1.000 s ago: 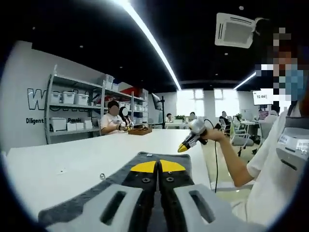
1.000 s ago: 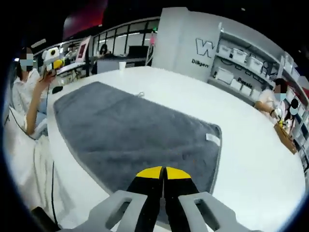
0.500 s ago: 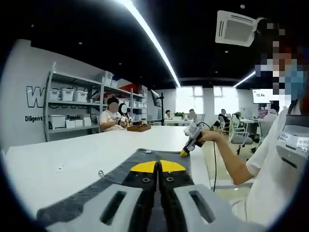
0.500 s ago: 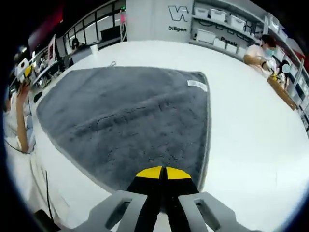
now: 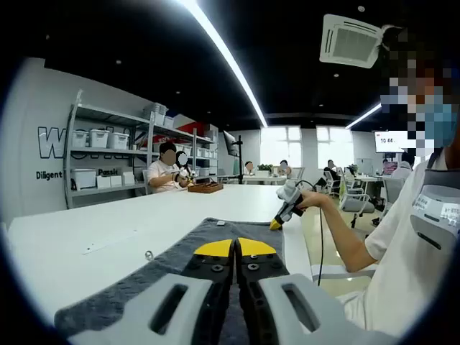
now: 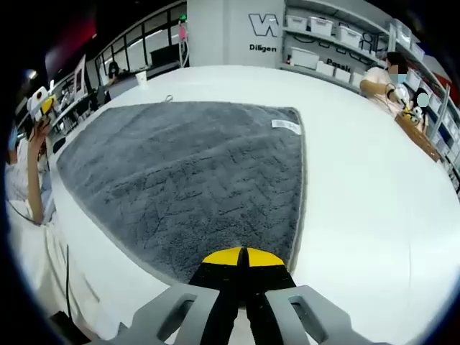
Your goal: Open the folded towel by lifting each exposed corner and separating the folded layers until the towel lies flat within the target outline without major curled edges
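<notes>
A grey towel (image 6: 187,172) lies spread open and flat on the white table (image 6: 374,187), with a white label (image 6: 285,125) near one corner. My right gripper (image 6: 244,256) is shut, its yellow tips over the towel's near edge. In the left gripper view the same towel (image 5: 208,236) runs away beneath my left gripper (image 5: 236,248), which is also shut. The right gripper (image 5: 276,223) shows there too, held in a hand just above the towel's far corner. Seen from the right gripper view, the left gripper (image 6: 42,105) is held up past the towel's far left end.
A small metal ring (image 5: 149,254) and a thin white strip (image 5: 108,241) lie on the table beside the towel. Shelves with white bins (image 5: 100,140) line the wall. People sit at the table's far end by a wooden tray (image 5: 206,187). The table edge runs close along the towel.
The right gripper came down from shoulder height to the towel's far corner. Its view swung round to the towel's near edge. The towel stays flat.
</notes>
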A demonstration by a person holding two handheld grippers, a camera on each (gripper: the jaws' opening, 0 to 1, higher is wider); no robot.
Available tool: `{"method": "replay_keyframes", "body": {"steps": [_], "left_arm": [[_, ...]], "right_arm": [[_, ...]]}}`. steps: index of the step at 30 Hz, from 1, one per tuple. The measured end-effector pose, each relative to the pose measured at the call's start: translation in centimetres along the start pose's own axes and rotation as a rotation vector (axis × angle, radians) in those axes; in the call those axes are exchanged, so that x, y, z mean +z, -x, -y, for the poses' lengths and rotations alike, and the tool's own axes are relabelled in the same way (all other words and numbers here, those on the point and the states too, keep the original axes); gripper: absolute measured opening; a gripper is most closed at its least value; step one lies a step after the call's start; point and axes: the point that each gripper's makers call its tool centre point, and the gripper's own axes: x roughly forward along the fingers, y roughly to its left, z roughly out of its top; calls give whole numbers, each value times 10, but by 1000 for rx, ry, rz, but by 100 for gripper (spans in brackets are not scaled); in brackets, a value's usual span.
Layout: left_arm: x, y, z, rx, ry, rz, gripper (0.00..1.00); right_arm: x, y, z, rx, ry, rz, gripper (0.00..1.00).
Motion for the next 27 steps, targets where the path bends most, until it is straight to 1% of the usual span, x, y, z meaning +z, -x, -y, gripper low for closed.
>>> {"method": "replay_keyframes", "body": {"steps": [4,6,15,19,27], "left_arm": [[-1,1,-2,6,-1,-6,1],[0,2,-2,4,0,-4,1],[-5,0,-2,-3,9,-20,1],[-7,-1,0,-8,6,-27,1],[-9,-2,1,-8,4,-36,1]], "right_arm": [[-1,1,4,-6,-8,-5,0],[-3,2,5,-14,-28,-9,0],[-3,1,9,-12,-32,-4,0],[-3,1,7,-14,-45,-6,0],[-3,1,5,-17,-33,-19,0]]}}
